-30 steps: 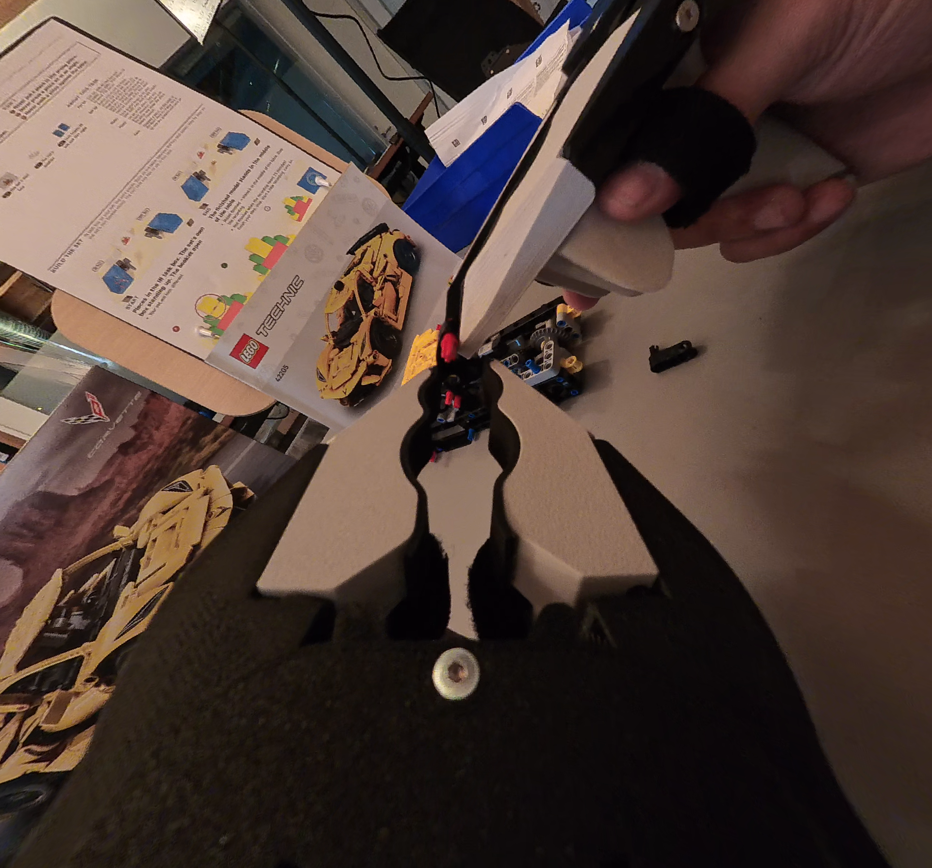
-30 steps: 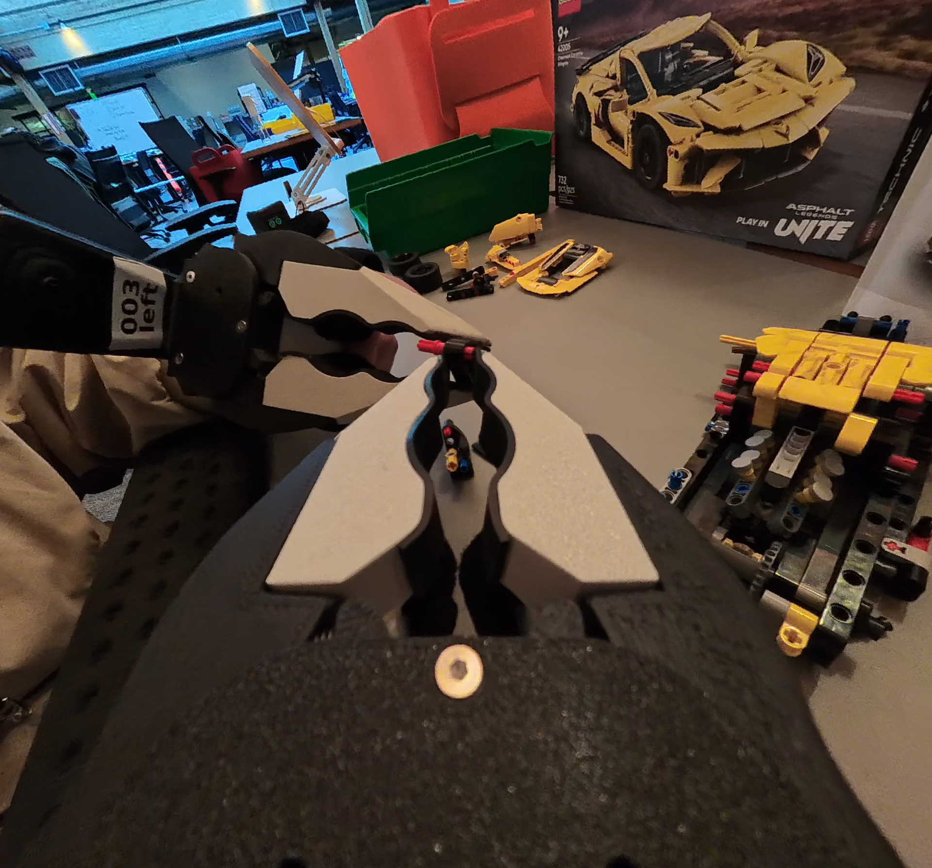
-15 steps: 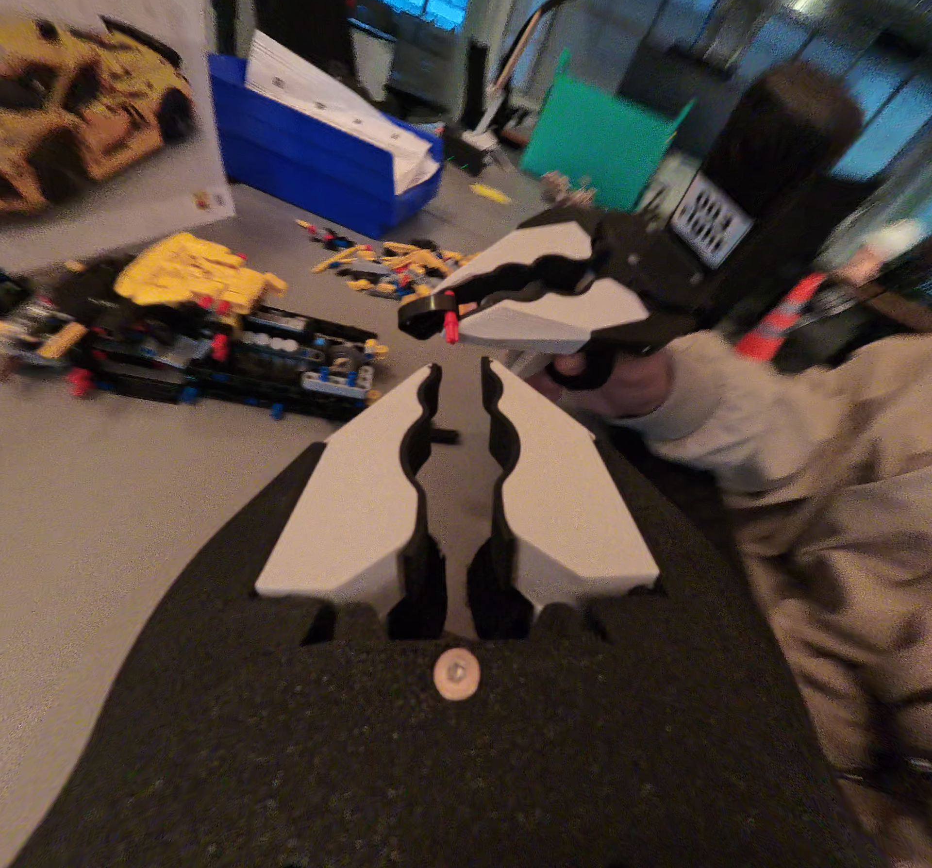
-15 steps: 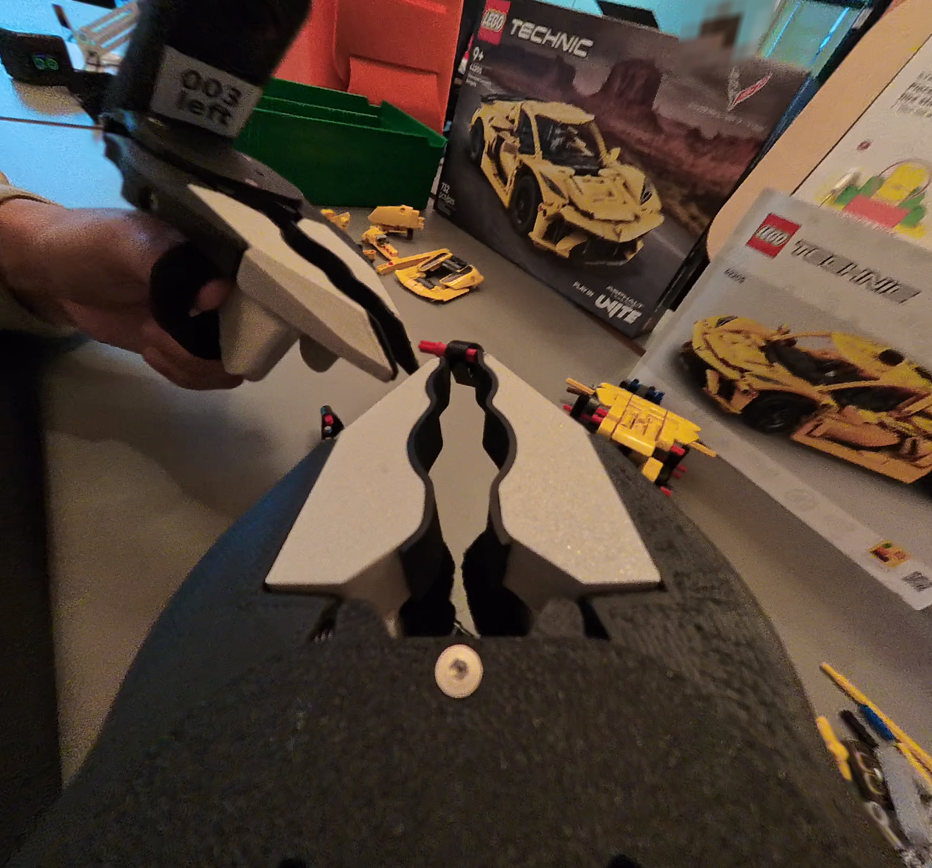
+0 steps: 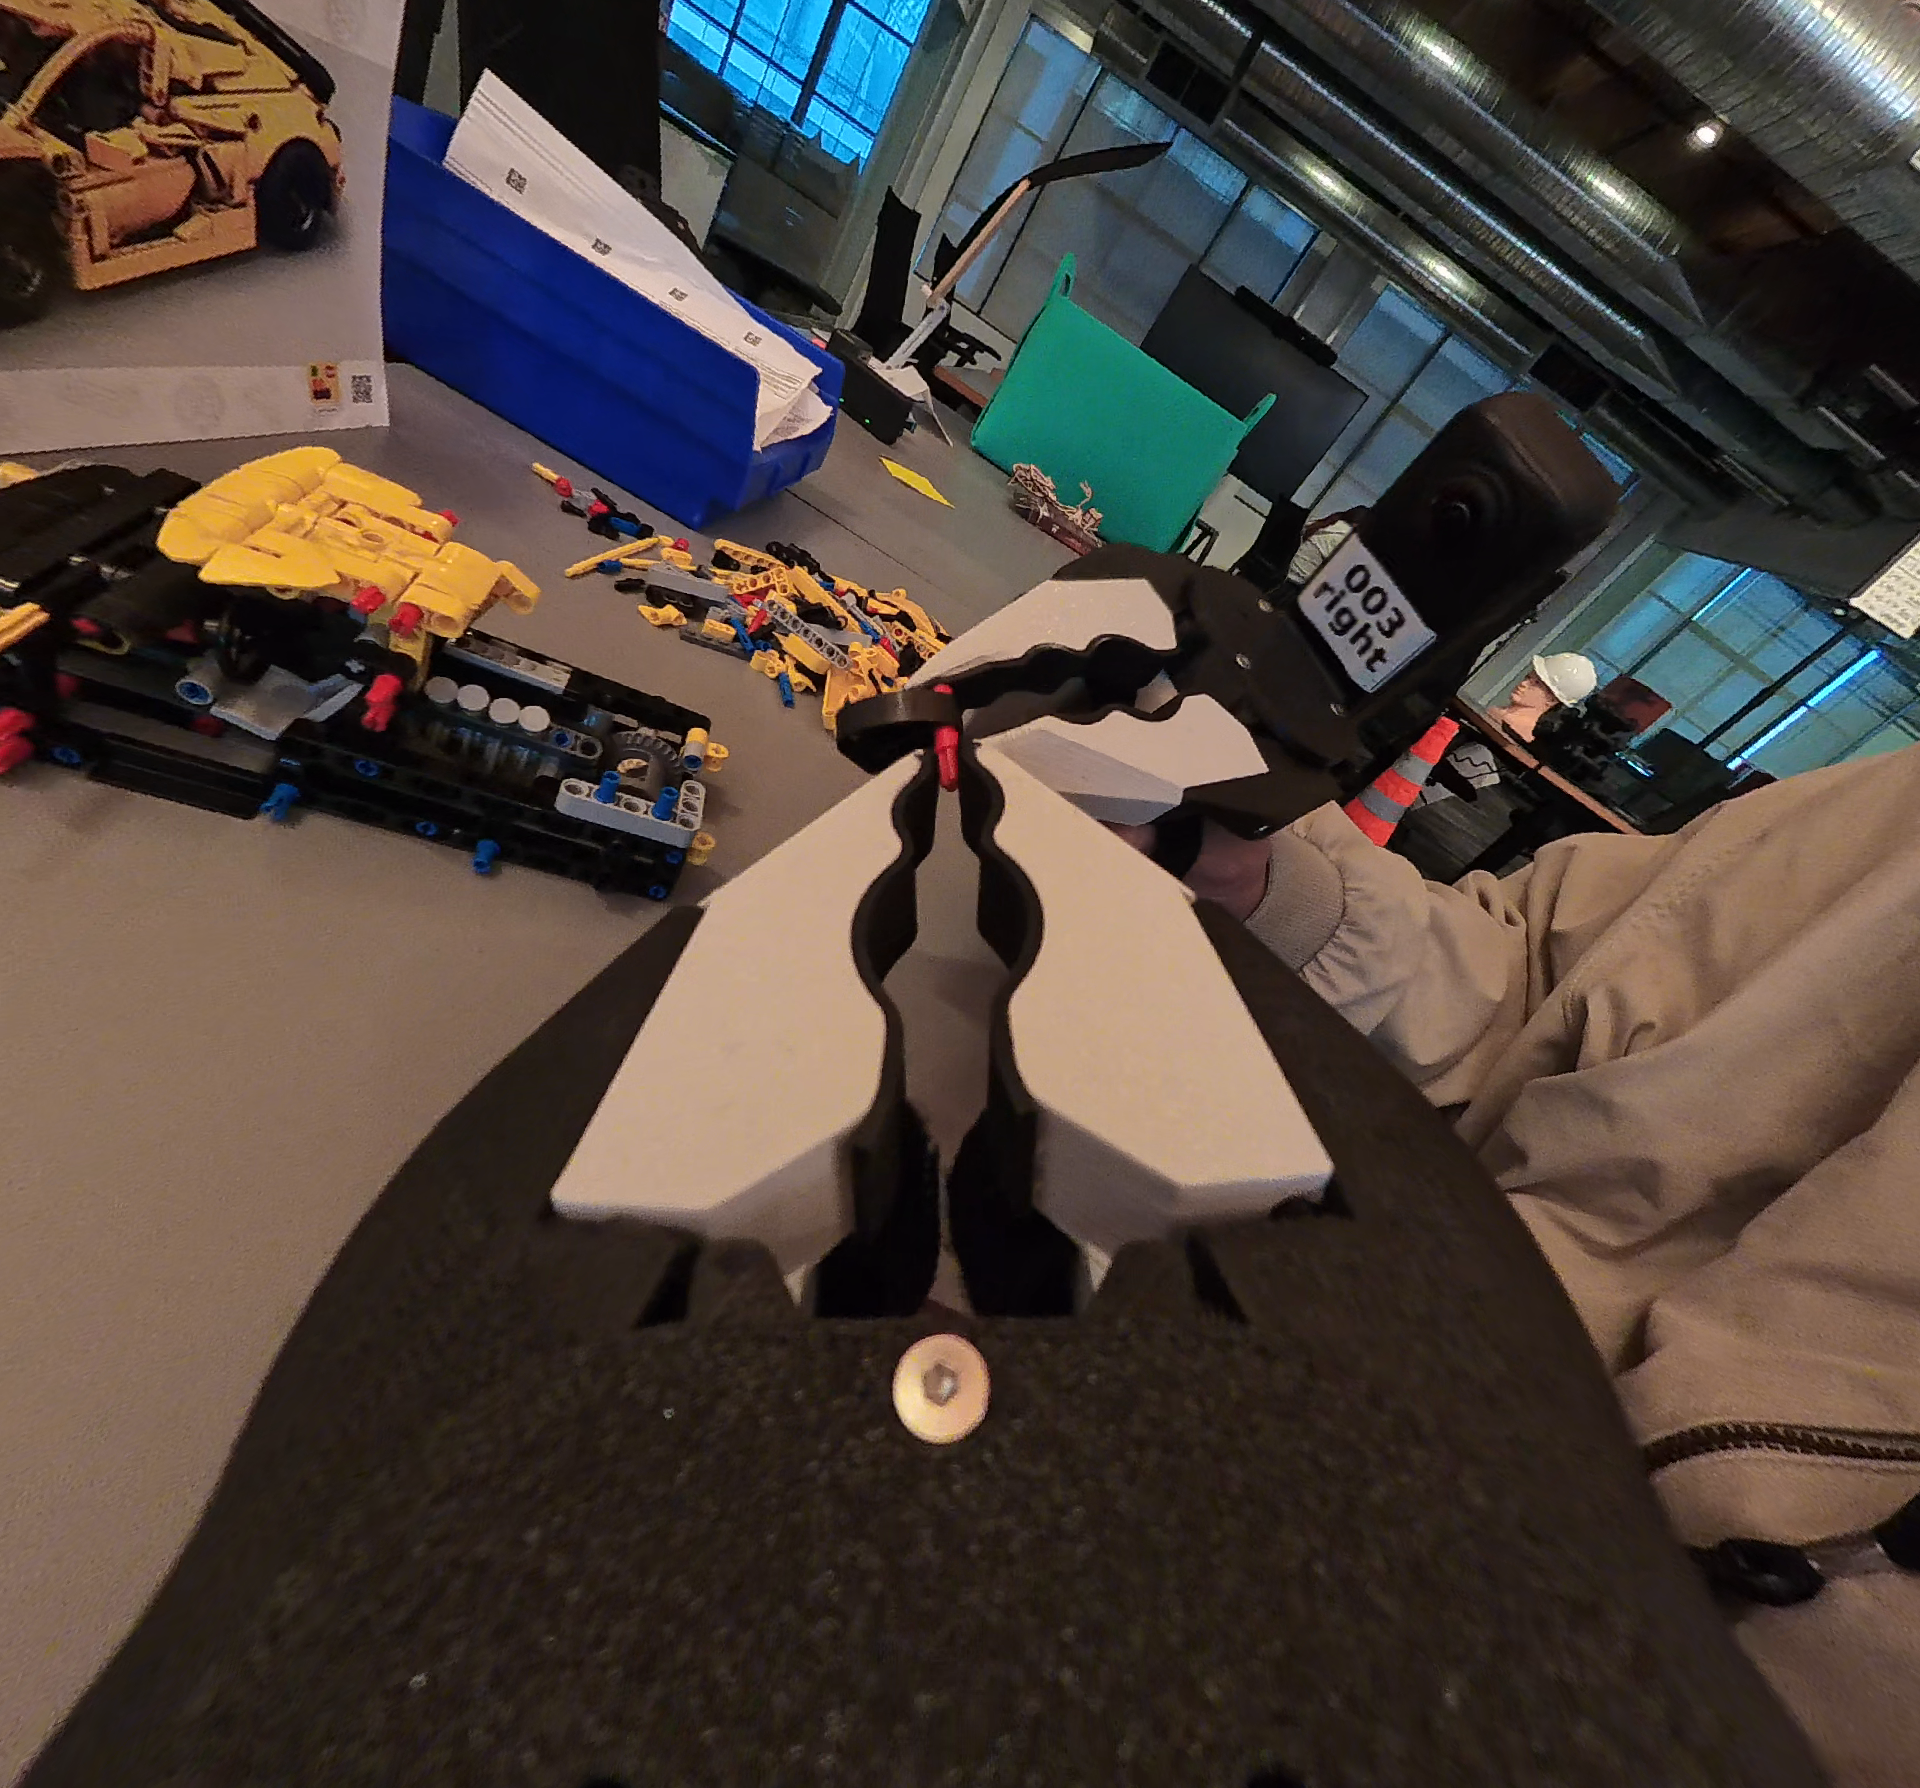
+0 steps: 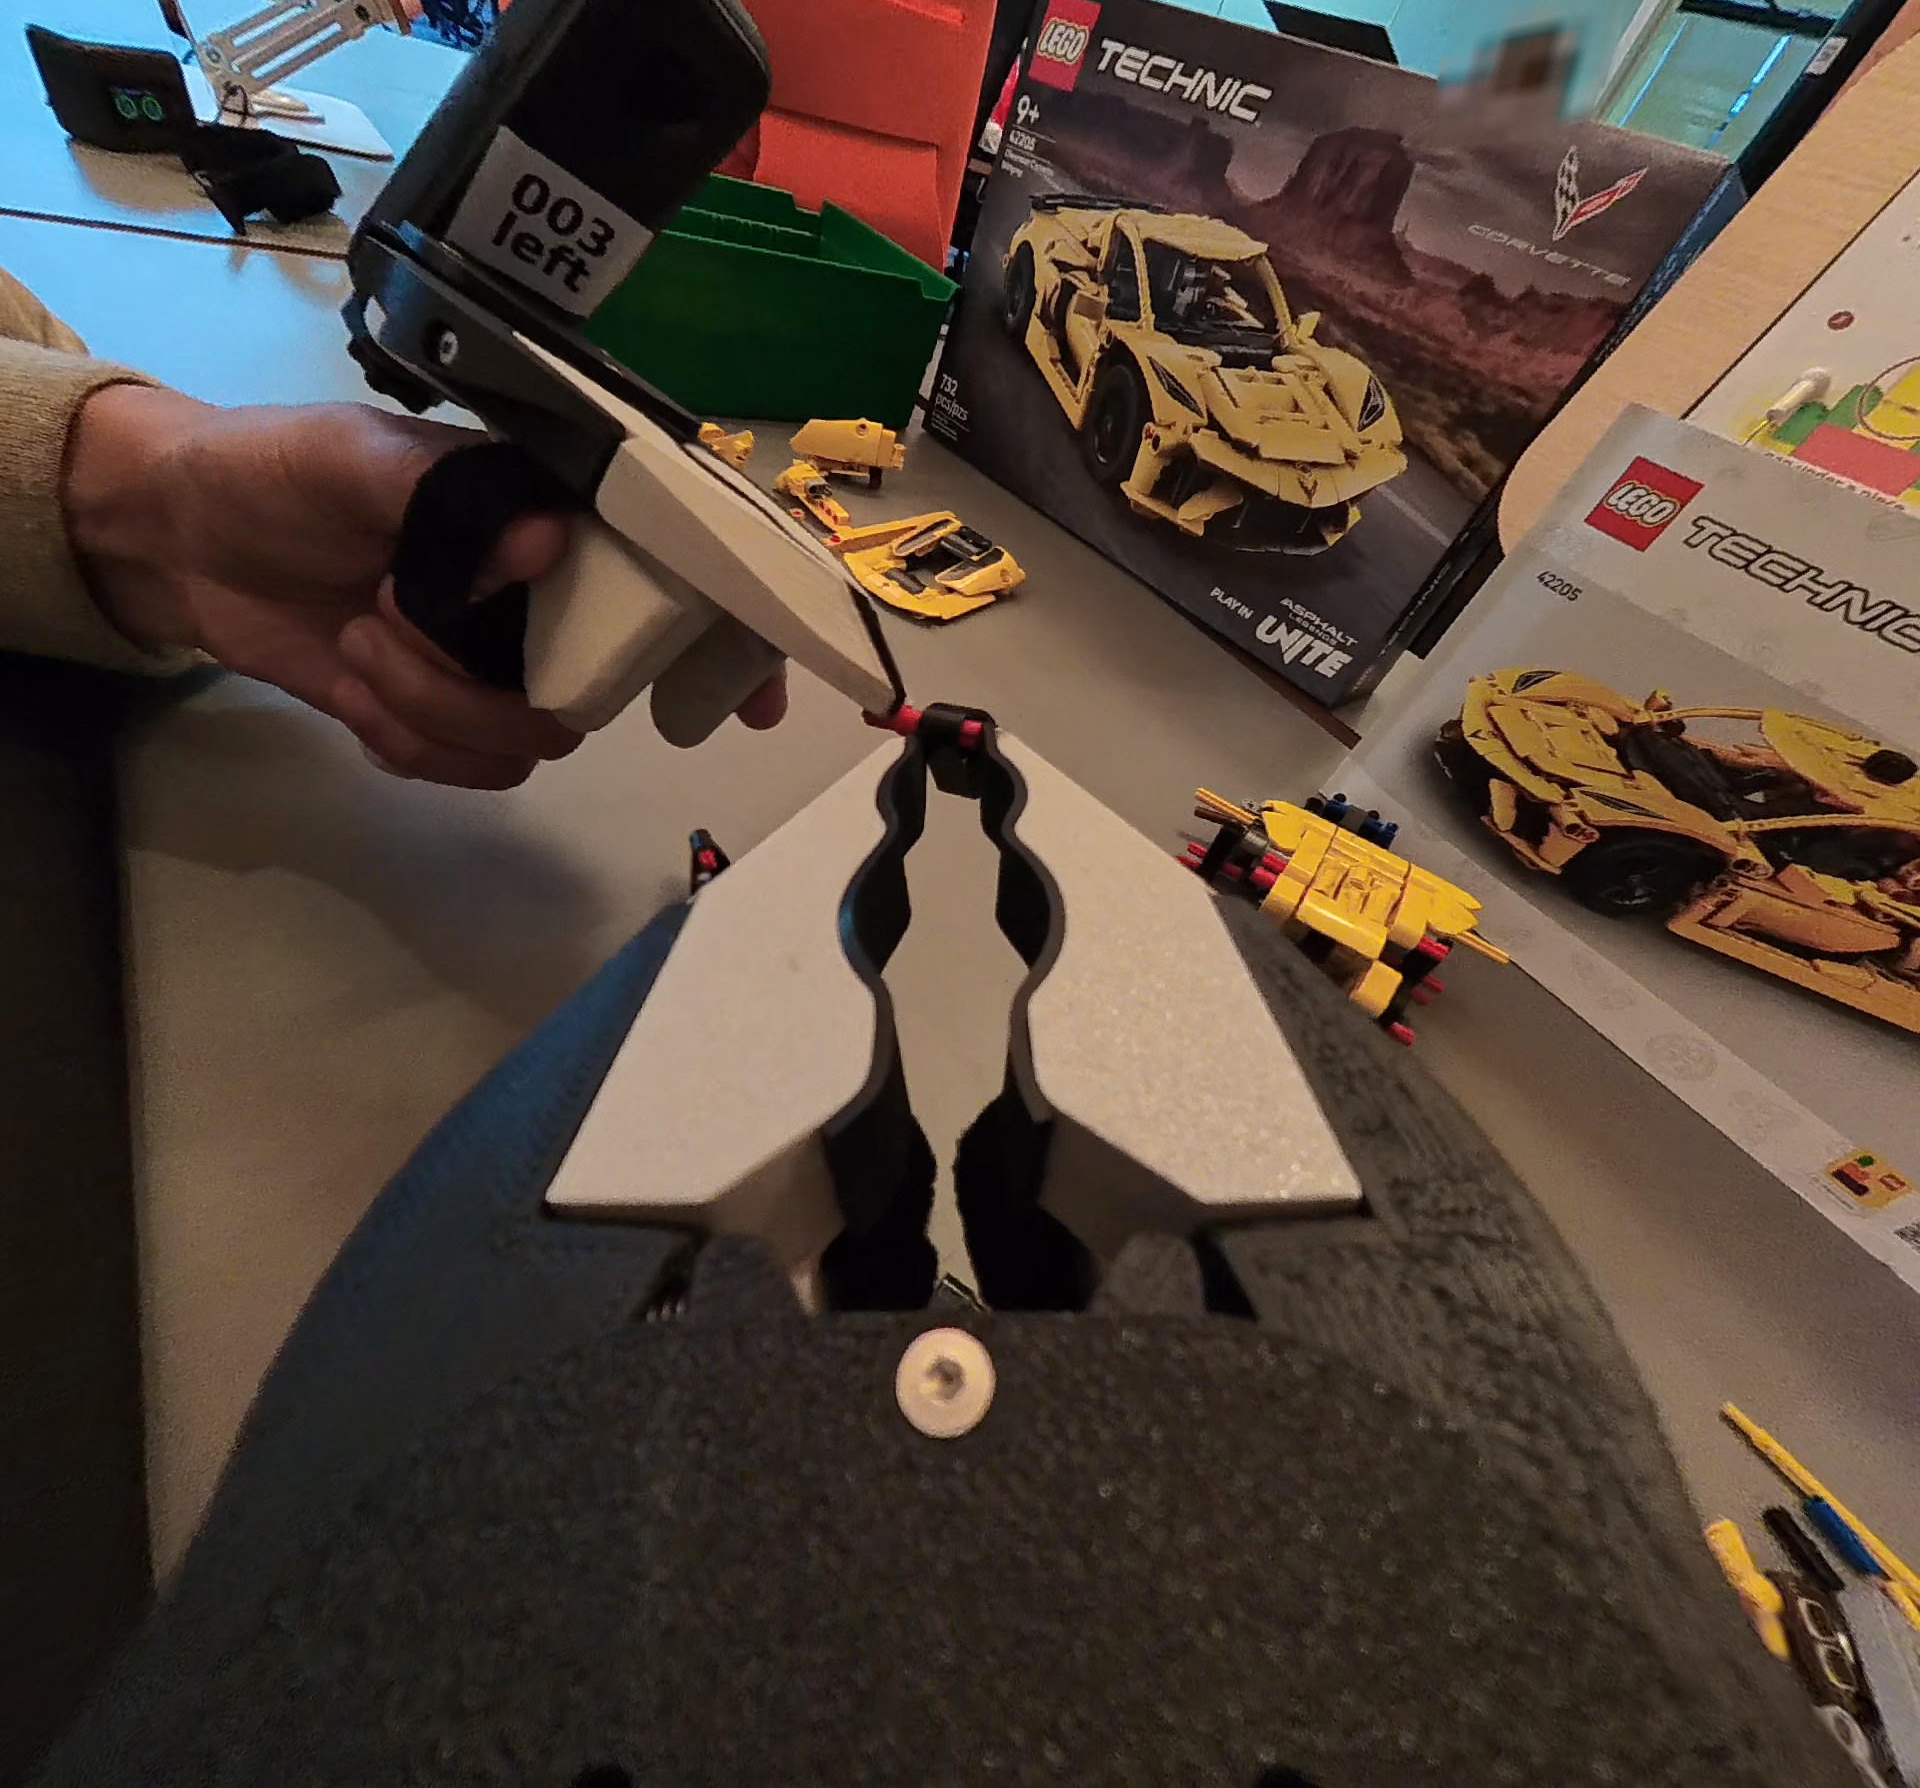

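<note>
**A:** What does the right gripper (image 6: 948, 751) have?

**B:** Its tips are pinched on a small black plastic connector with a red pin through it (image 6: 951, 736), held above the grey table (image 6: 312, 959).

**A:** And the left gripper (image 5: 943, 782)?

**B:** Nearly closed, its tips meet the red pin's end; whether it grips, I cannot tell. A half-built black and yellow brick car chassis (image 5: 343, 699) lies to its left.
</note>
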Demonstrator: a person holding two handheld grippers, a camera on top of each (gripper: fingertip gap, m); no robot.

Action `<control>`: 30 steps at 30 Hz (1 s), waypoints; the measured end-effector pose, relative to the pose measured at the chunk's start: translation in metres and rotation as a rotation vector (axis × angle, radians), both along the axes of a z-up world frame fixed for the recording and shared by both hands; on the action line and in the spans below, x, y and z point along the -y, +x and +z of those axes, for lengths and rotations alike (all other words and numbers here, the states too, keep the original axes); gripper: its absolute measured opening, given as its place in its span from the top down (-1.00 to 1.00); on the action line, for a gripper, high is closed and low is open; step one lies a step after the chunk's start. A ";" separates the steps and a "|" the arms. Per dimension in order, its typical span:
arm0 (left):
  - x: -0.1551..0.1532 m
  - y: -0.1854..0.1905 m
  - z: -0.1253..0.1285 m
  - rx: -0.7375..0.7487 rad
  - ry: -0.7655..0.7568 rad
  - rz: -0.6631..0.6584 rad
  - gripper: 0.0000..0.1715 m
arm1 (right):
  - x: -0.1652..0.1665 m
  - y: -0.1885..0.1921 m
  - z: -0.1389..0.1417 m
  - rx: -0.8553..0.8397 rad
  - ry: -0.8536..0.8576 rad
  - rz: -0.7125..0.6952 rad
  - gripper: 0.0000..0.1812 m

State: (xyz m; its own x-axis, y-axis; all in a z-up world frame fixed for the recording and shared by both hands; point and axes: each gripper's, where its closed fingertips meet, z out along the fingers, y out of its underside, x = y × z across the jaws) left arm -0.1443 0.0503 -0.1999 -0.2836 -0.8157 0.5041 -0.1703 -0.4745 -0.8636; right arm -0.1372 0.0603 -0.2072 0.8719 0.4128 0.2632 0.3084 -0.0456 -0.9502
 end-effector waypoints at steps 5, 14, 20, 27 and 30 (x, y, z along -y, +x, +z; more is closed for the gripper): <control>0.004 0.001 -0.004 -0.017 0.016 -0.014 0.90 | -0.001 -0.002 0.000 0.036 0.012 -0.006 0.90; 0.013 -0.013 0.005 0.046 -0.034 -0.153 0.96 | 0.018 -0.016 0.003 -0.197 -0.084 0.238 0.78; 0.040 -0.031 0.014 0.084 -0.068 -0.343 0.96 | 0.035 -0.022 0.000 -0.316 -0.201 0.426 0.59; 0.049 -0.028 -0.001 -0.021 -0.163 -0.407 0.97 | 0.047 -0.036 -0.012 -0.201 -0.211 0.504 0.83; 0.048 -0.028 -0.003 -0.044 -0.180 -0.411 0.97 | 0.047 -0.036 -0.013 -0.199 -0.229 0.519 0.83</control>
State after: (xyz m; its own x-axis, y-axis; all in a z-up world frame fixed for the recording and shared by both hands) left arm -0.1722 0.0025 -0.2025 -0.5408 -0.5381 0.6465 -0.4108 -0.5016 -0.7613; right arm -0.1729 0.0132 -0.2197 0.5646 0.8248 -0.0299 0.1627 -0.1467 -0.9757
